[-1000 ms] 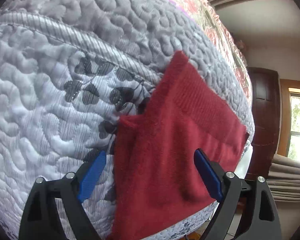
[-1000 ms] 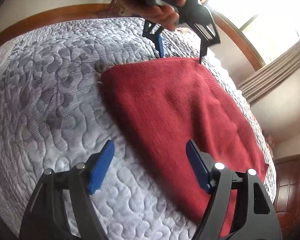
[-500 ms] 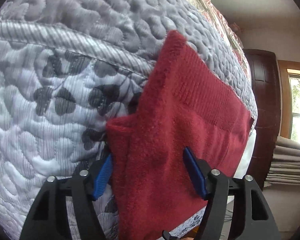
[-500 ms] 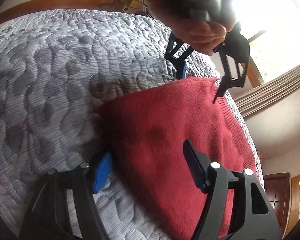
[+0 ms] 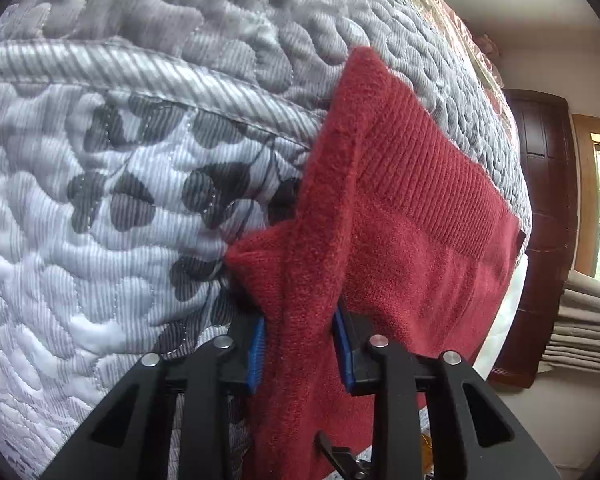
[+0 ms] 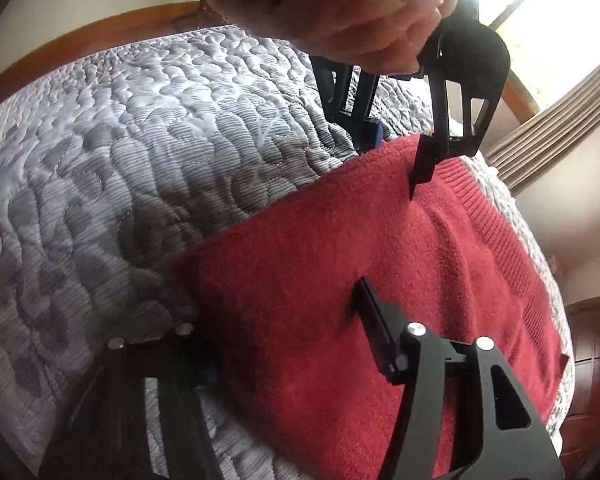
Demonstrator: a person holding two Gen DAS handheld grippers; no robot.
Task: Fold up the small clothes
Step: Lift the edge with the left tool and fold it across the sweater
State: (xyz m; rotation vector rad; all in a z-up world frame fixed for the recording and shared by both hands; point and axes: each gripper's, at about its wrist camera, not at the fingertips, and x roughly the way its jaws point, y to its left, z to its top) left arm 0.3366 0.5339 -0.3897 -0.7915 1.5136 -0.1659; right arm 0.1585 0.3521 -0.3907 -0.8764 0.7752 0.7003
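Left gripper (image 5: pixel 300 344): lower centre of the left wrist view; both blue pads closed on a bunched ridge of the red garment.
Right gripper (image 6: pixel 292 356): bottom of the right wrist view; one finger (image 6: pixel 374 334) lies on top of the cloth, the other sits under its near edge, mostly in shadow. Jaws look part-way closed around that edge; whether they actually pinch it cannot be told.
Red garment (image 6: pixel 340 280): fuzzy knit with a ribbed band, spread from centre to lower right of the right wrist view, lying on the bed and draping over its side.
Bed cover (image 5: pixel 120 208): grey quilted fabric with a leaf print, filling the left of both views.
Hand (image 6: pixel 340 20): top centre of the right wrist view, holding the left tool.
Risk, uneven hold: likely if only one side has a firm bite; the lifted edge would skew the fold.
Risk, slip: the thick pile may pull out of the pads under tension.
Risk, snag: the lower finger could catch the quilt and drag it along.
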